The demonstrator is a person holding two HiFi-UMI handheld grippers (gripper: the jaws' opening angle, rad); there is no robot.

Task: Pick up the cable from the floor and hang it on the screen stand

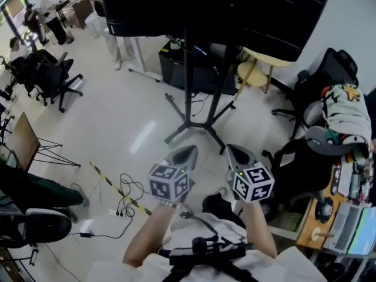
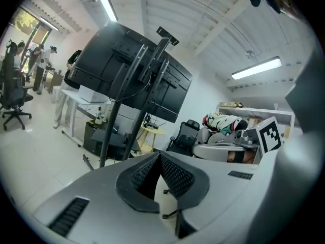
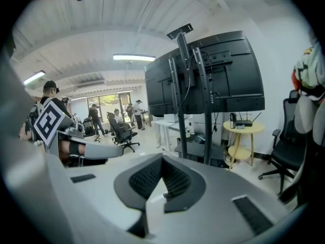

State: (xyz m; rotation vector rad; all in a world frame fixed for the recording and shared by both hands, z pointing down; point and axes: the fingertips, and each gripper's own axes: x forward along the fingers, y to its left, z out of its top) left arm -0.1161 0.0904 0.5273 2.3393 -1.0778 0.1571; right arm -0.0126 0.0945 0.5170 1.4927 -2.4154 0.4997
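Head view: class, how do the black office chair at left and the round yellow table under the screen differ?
The office chair is black; the table is yellow. The chair stands on a star base on open floor; the table has straight legs and a lower shelf, tucked under the screen. Both stand upright.

A white shirt (image 1: 296,266) is worn, crossed by a black harness (image 1: 207,255). The left gripper (image 1: 188,151) and right gripper (image 1: 232,150) are moulded in grey and lined with black ribbed pads (image 2: 175,176). Each is topped by a black-and-white marker cube (image 1: 170,183).
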